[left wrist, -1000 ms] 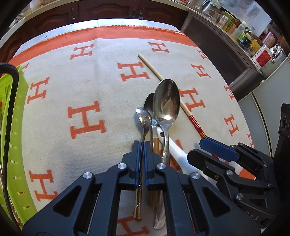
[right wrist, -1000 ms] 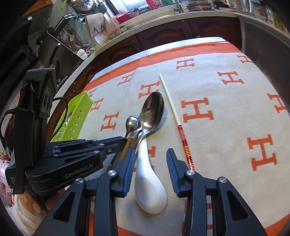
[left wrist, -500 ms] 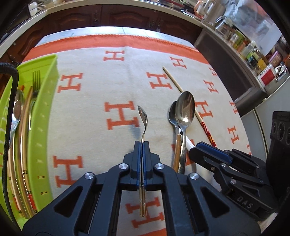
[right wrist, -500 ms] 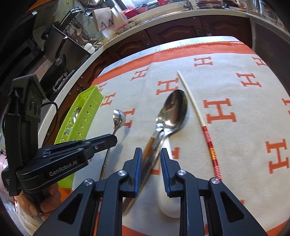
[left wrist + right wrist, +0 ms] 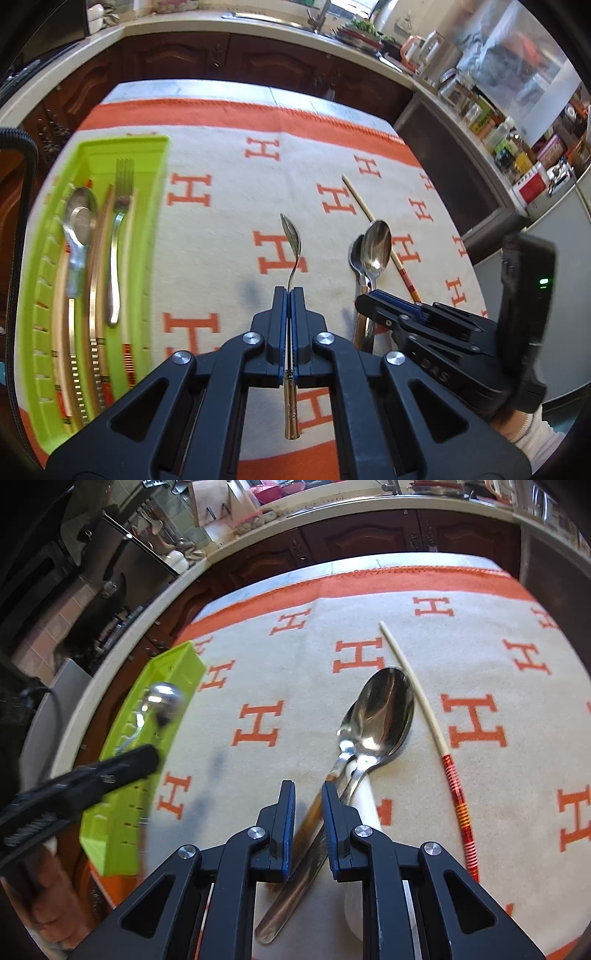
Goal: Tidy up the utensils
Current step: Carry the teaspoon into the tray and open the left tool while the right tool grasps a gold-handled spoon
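Observation:
My left gripper (image 5: pixel 289 300) is shut on the thin gold-ended handle of a small steel spoon (image 5: pixel 291 238), held up off the cloth; in the right wrist view the spoon (image 5: pixel 162 701) shows blurred over the green tray (image 5: pixel 122 812). My right gripper (image 5: pixel 308 801) hangs low over the cloth with its jaws closing. The brown wooden handle of a darker spoon (image 5: pixel 345 734) lies in the gap, with room either side. A large steel spoon (image 5: pixel 384 716) overlaps it, both lying over a white ceramic spoon (image 5: pixel 364 801). A chopstick (image 5: pixel 424 705) lies to the right.
The green tray (image 5: pixel 155 206) at the cloth's left edge holds a spoon, a fork (image 5: pixel 118 229) and several chopsticks. A cream blanket (image 5: pixel 221 221) with orange H marks covers the table. Dark cabinets stand behind; jars (image 5: pixel 480 114) crowd the right counter.
The left gripper lifted the small spoon off the pile and carried it left, bringing the green tray into view. The right gripper's jaws narrowed and shifted from the white spoon to the spoon handles.

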Tool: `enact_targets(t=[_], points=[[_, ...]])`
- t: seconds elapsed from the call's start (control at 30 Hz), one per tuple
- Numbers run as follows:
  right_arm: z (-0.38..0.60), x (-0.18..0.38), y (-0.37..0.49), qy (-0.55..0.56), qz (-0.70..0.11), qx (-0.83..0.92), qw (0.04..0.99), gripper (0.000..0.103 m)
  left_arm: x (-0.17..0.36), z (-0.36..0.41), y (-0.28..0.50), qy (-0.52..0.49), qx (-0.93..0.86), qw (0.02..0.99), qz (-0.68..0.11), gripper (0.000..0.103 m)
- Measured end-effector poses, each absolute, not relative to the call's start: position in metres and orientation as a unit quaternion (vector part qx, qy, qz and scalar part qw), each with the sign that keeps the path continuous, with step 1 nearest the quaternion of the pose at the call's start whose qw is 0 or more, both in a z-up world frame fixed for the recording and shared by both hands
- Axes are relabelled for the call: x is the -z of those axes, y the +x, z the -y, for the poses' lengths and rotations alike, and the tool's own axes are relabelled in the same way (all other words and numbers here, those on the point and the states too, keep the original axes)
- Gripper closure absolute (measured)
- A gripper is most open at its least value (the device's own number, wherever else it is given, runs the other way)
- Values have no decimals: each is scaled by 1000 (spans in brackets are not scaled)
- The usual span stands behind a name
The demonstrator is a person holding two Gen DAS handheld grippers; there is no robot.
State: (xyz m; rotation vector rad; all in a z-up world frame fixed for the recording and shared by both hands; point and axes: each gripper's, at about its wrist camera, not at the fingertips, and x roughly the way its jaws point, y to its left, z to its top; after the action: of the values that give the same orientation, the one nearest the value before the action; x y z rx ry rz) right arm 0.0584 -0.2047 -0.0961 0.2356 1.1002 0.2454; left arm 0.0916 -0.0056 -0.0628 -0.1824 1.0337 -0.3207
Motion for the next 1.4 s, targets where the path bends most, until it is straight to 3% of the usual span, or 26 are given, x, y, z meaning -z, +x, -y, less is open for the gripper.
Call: enact_targets(t=[0.5,0.8,1.4], points=[[184,110,84,101,-550,-72,826,88,27,-97,85,-106,61,881,-457,103],[181,112,85,137,-550,-86,819,96,38,-115,89,-91,29,879,-467,103],[151,71,72,220,-526,-183,801,96,91,-123,96,-55,12,858,-511,103]])
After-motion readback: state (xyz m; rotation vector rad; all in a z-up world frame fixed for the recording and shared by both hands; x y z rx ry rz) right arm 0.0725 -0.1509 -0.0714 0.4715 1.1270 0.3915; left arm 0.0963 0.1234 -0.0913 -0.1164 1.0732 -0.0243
